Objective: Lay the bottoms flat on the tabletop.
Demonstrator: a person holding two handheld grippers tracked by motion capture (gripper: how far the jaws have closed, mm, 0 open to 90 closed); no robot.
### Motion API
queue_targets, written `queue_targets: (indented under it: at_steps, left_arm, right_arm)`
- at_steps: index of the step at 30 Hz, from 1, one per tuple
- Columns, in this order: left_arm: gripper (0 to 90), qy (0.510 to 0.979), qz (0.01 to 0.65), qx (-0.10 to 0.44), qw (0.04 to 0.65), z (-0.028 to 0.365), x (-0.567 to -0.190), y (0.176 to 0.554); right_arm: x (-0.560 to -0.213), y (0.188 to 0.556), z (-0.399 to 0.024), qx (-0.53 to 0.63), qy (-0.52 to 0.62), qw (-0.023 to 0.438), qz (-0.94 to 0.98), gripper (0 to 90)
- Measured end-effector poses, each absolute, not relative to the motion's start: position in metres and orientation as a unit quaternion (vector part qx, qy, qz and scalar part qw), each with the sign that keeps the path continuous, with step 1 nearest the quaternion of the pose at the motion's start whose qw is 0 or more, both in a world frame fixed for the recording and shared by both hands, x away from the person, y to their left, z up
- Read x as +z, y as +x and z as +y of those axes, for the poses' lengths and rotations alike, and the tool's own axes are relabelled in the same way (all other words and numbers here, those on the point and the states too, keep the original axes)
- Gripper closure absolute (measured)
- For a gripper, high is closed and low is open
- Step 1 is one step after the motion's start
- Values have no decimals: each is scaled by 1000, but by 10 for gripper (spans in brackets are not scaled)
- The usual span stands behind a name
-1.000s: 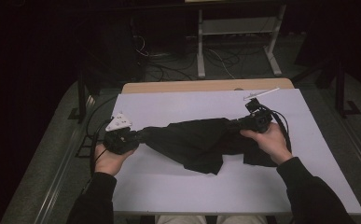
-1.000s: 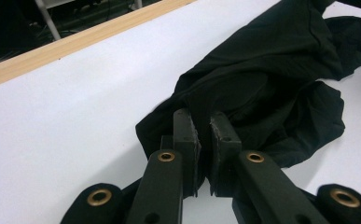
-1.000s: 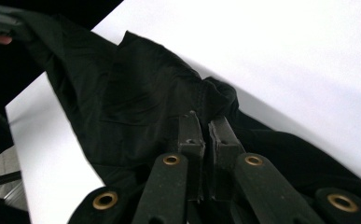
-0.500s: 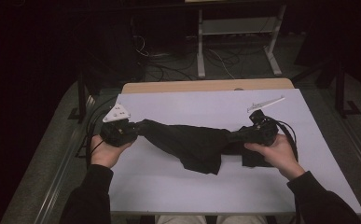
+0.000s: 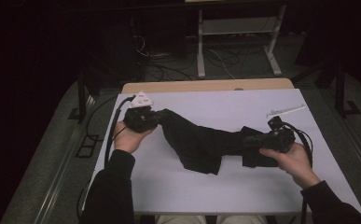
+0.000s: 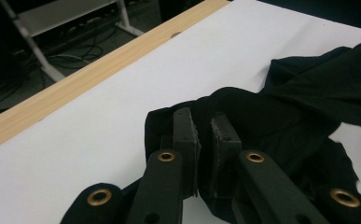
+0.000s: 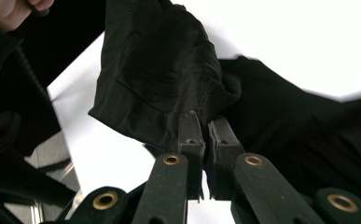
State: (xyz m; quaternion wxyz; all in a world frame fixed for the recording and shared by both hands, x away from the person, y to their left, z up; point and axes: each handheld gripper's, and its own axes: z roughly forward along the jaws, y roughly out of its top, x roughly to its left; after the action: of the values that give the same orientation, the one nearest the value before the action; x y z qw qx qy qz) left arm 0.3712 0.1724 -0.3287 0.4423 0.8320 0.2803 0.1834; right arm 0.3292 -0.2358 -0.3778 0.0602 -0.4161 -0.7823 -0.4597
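We are holding a black garment [image 5: 201, 144] over the white table [image 5: 225, 186], stretched between both hands. Left gripper [image 5: 151, 116] is pinching one end, jaws nearly closed on fabric; right gripper [image 5: 249, 141] is clamping the other end likewise. The middle is sagging in a bunch. To spread it well, we judge we should be pulling apart evenly, keeping both pinches firm and tension level.
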Motion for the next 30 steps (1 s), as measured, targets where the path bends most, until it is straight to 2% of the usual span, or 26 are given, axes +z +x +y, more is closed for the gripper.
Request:
queue_targets:
  at_steps: [7,17,18,19,20,23,27,29,30]
  left_arm:
    - [826,845,278,171,424,133,-360,393]
    - [825,836,310,146,428,125,-407,399]
    - [825,836,312,145,427,126,-410,398]
    - [824,835,314,144,428,127,-413,398]
    - [824,834,316,143,429,129,-415,397]
    - [824,832,321,142,431,134,-419,395]
    - [822,826,329,132,439,140,-424,393]
    - [822,825,329,132,440,141,-426,391]
    - [822,825,329,129,441,141,-427,390]
  right_arm:
    - [-411,334,-265,-450,-470,71,-756,850]
    - [-439,343,-280,-411,-516,68,-748,835]
    - [-440,343,-280,-409,-517,70,-748,815]
    - [-439,343,-279,-411,-516,62,-749,750]
    - [-439,343,-279,-411,-516,62,-749,750]
    - [-428,337,-277,-432,-496,16,-753,636]
    - [-421,333,-271,-458,-460,-3,-760,591]
    - [-418,329,-257,-476,-414,-8,-776,517]
    - [-418,329,-257,-476,-414,-8,-776,517]
